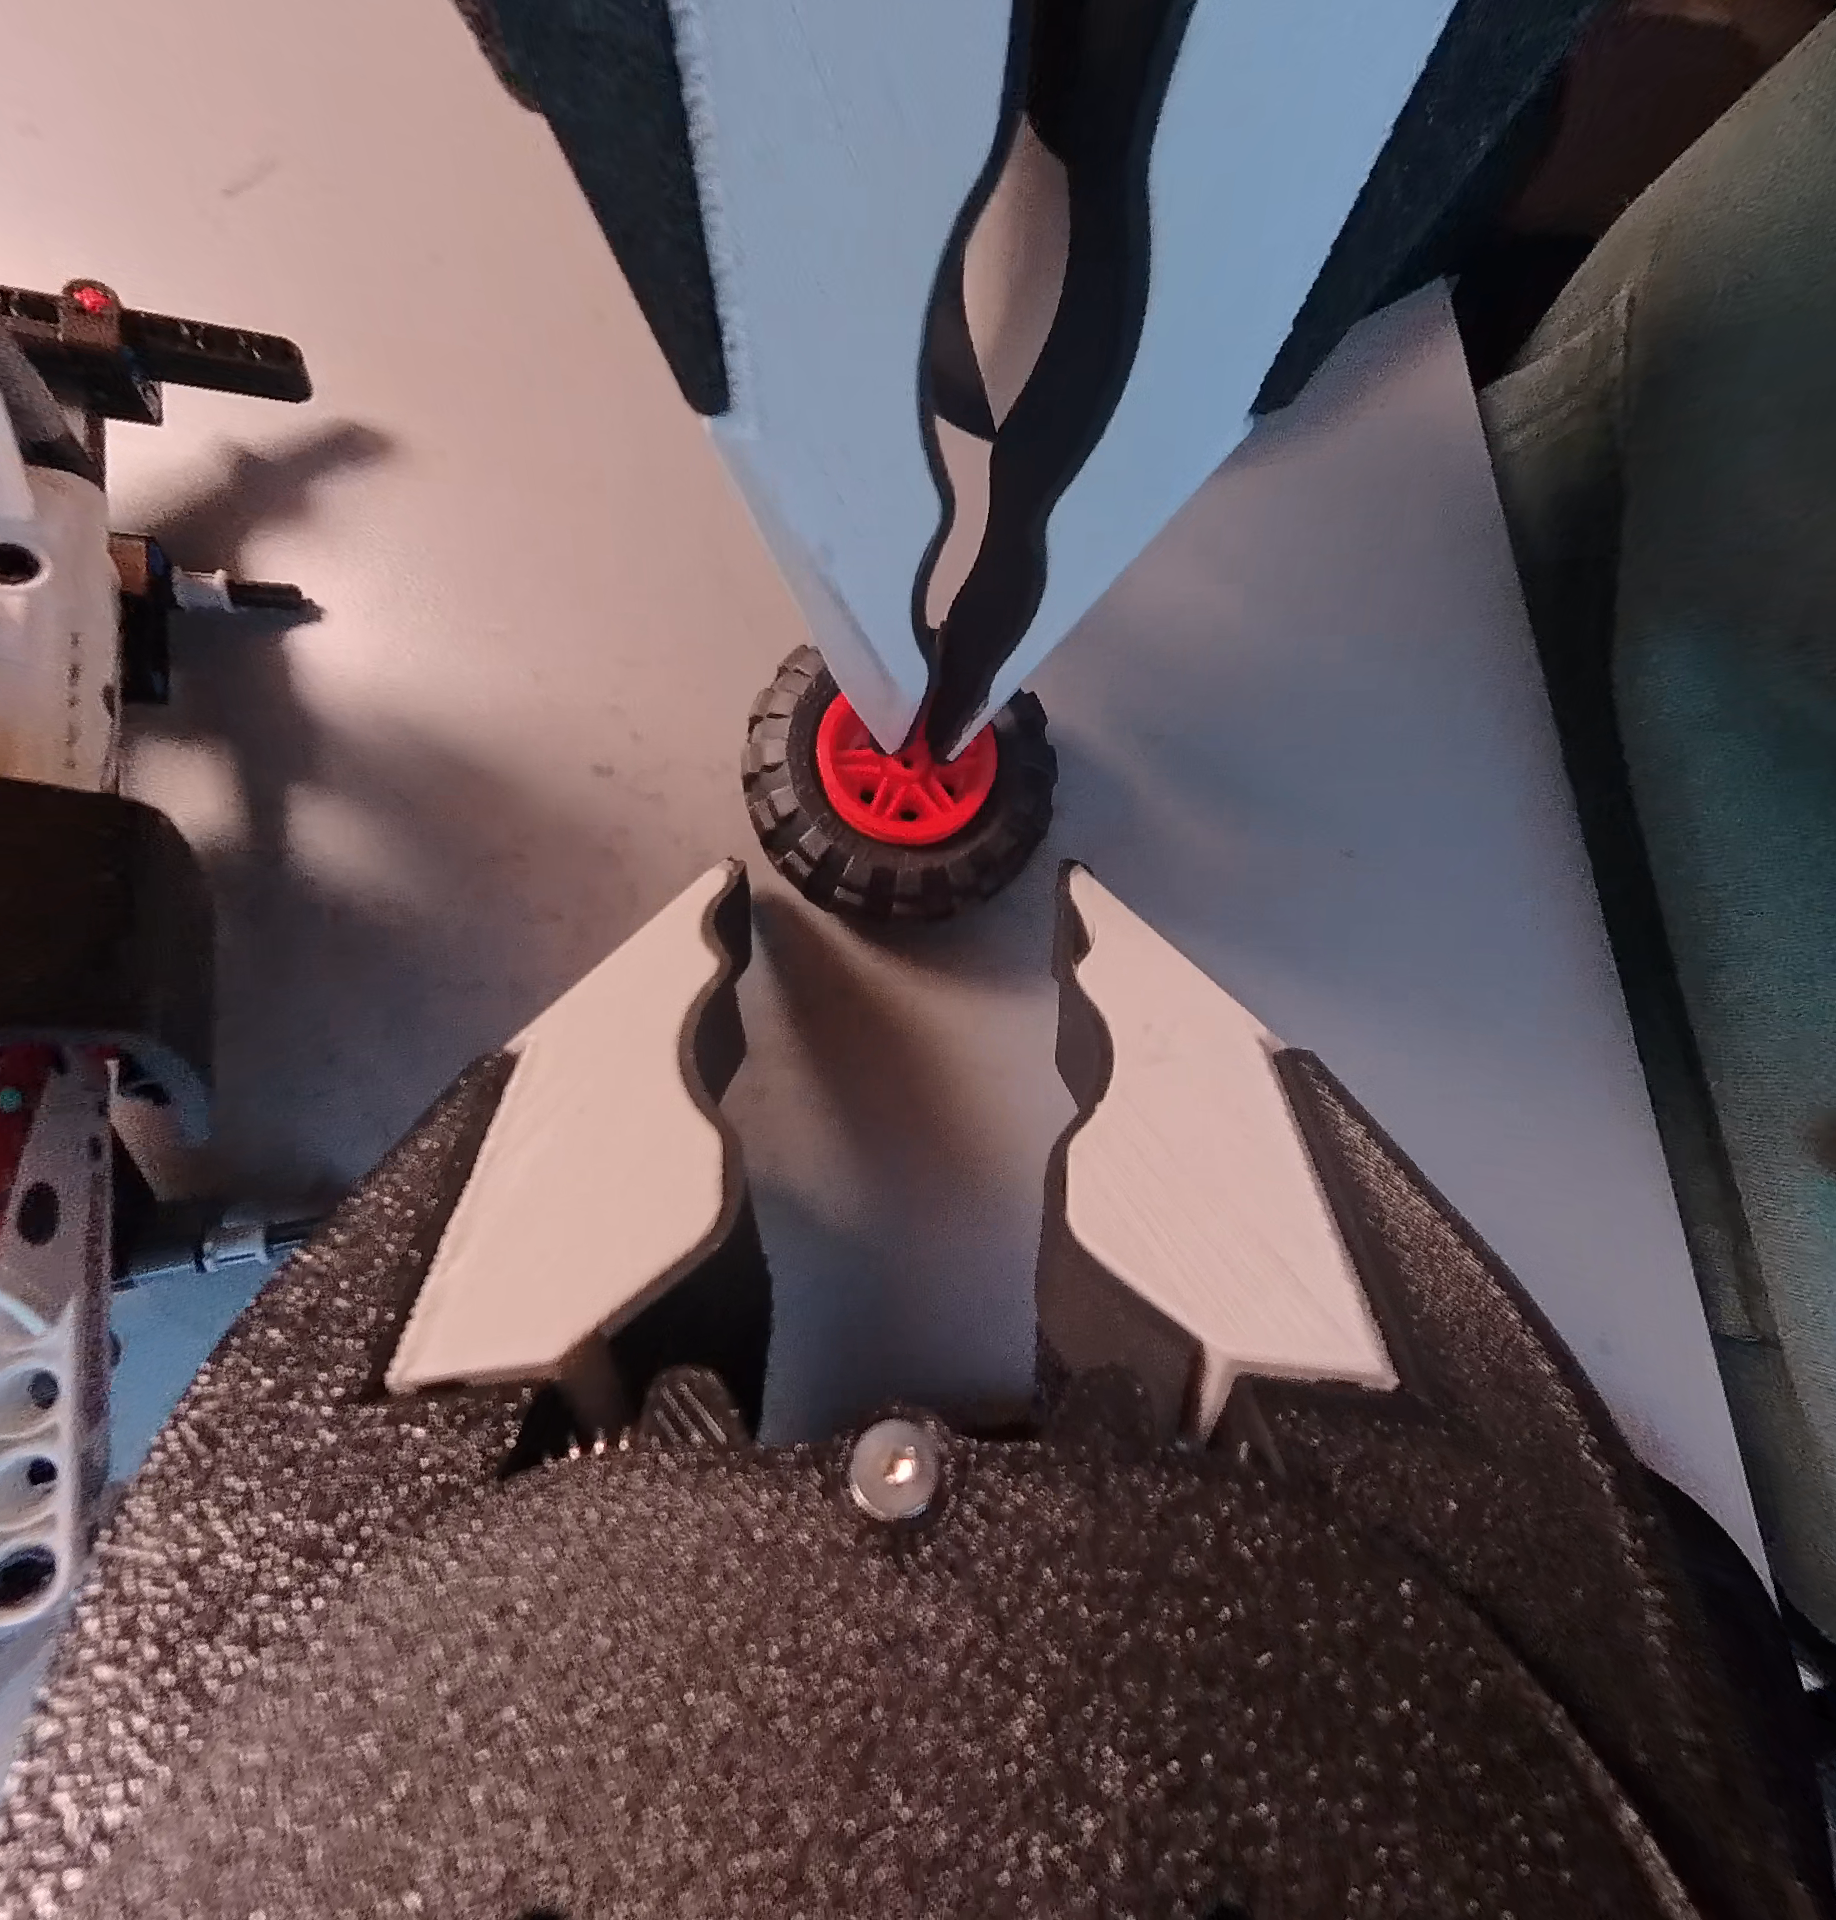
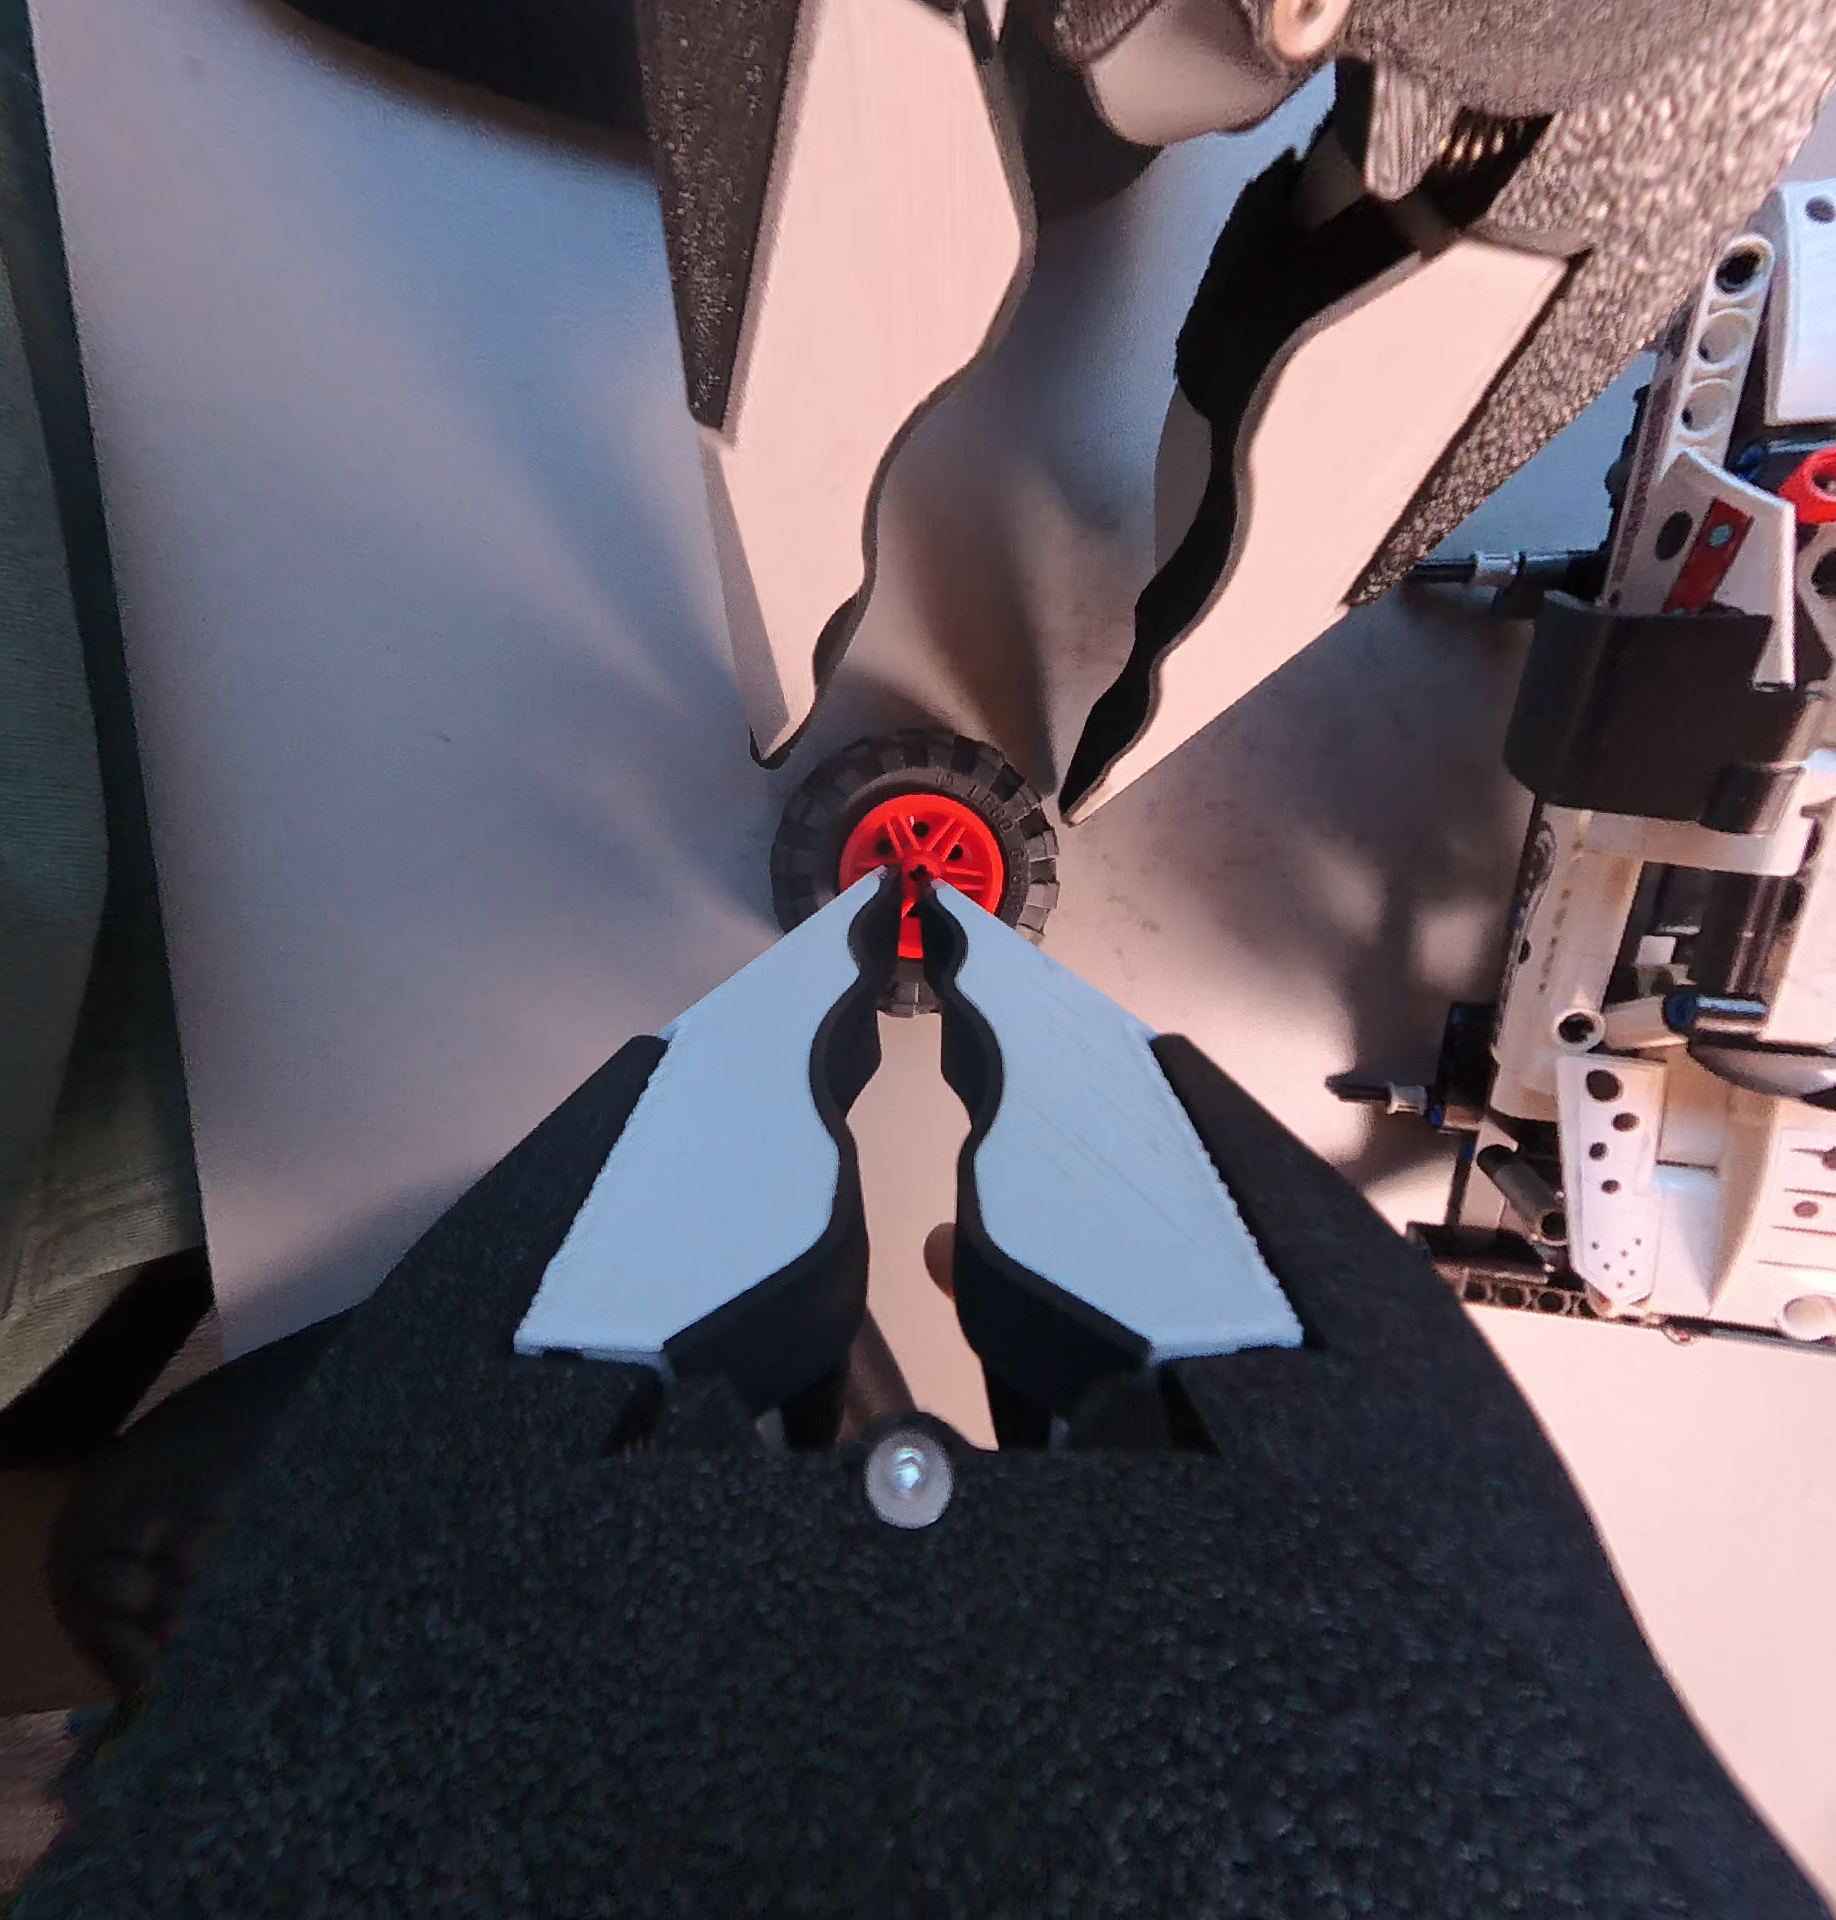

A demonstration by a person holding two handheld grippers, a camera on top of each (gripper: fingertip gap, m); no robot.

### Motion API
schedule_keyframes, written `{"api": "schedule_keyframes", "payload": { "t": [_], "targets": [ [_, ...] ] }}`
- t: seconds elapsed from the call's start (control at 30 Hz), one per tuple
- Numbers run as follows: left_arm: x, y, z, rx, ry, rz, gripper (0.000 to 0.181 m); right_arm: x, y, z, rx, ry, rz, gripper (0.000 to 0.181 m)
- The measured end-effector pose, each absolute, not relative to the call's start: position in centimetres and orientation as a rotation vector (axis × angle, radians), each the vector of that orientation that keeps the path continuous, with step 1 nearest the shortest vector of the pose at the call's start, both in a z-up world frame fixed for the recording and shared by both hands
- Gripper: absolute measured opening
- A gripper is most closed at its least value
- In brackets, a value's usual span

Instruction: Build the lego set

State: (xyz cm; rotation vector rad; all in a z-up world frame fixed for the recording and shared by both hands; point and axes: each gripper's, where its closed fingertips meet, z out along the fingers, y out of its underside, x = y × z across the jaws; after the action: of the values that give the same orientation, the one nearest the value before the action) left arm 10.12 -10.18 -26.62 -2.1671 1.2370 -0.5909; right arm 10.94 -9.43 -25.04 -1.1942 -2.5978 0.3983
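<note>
tyre (image 1: 898, 871): knobbly black rubber | hub (image 1: 906, 790): glossy red plastic | table (image 1: 540, 582): smooth matt

Small wheel (image 1: 898, 805) w/ black knobby tyre & red spoked rim is lying flat on the pale worktop (image 1: 540, 644), hub facing up, sitting near the worktop's edge by the green fabric. Partly built lego model (image 2: 1703, 935) — mostly white panels, black beams & pins, a few red bits, black wheel arch — is resting on the same worktop, well apart from the wheel, running out past the frame edge in both views. Bare axle pins are sticking out its side toward the wheel.
</note>
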Motion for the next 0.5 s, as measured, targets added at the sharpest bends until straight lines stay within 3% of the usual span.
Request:
{"api": "schedule_keyframes", "payload": {
  "t": [0.17, 0.27, 0.4, 0.5],
  "targets": [
    [10.2, -9.9, -27.1, -2.154, 1.263, -0.518, 0.047, 10.9, -9.3, -24.7, -1.133, -2.520, 0.438, 0.004],
    [10.2, -9.7, -27.1, -2.162, 1.243, -0.524, 0.045, 10.3, -9.4, -23.7, -1.154, -2.422, 0.509, 0.016],
    [10.2, -9.8, -27.1, -2.156, 1.250, -0.518, 0.044, 10.4, -9.4, -24.2, -1.240, -2.398, 0.536, 0.013],
    [10.2, -9.8, -27.1, -2.152, 1.255, -0.506, 0.045, 10.7, -10.1, -24.6, -1.320, -2.433, 0.583, 0.001]
  ]
}}
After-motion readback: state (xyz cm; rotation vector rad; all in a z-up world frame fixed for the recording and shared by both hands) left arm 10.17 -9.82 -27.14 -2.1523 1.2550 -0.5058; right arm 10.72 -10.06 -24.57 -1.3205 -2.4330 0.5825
